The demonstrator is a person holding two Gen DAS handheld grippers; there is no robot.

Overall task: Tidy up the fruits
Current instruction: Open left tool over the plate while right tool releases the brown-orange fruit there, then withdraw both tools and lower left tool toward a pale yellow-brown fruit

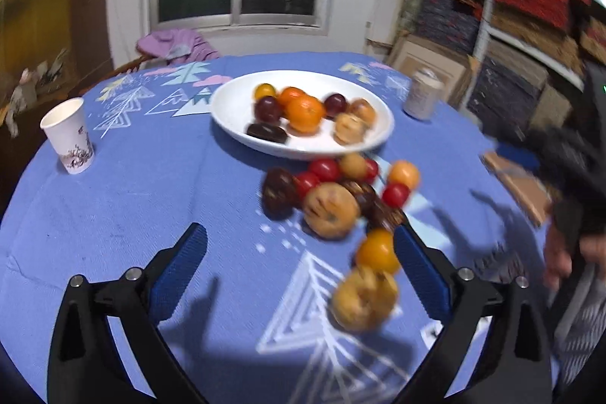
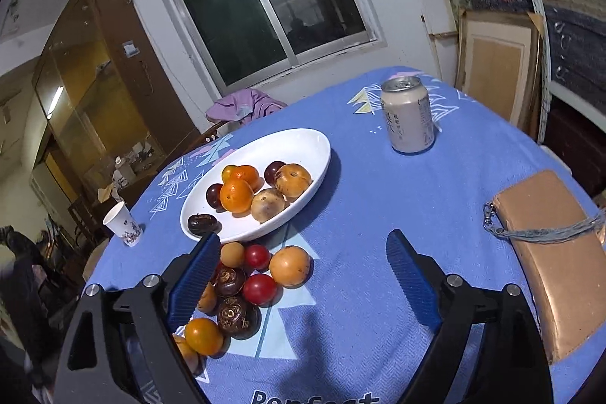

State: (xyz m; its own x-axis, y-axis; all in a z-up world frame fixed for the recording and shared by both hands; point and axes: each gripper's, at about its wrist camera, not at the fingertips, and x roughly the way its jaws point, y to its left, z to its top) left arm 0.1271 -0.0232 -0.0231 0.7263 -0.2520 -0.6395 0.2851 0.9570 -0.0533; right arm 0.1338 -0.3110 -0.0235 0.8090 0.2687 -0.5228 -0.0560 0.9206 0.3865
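— Orange, red and dark brown fruits (image 2: pixel 242 286) lie loose in a heap on the blue tablecloth (image 2: pixel 378 199), just in front of the white oval plate (image 2: pixel 303 154), which already carries more fruit (image 2: pixel 261 190).

— And your grippers?

— I see my left gripper (image 1: pixel 301 271) spread wide with nothing gripped; a tan fruit (image 1: pixel 363 298) sits by its right finger. My right gripper (image 2: pixel 303 283) gapes too, empty, its left finger over the heap.

— Anything else around?

— Beyond the plate, a drink can (image 2: pixel 408 114); a paper cup (image 1: pixel 68 135) off left; a tan purse (image 2: pixel 560 252) at the right edge.
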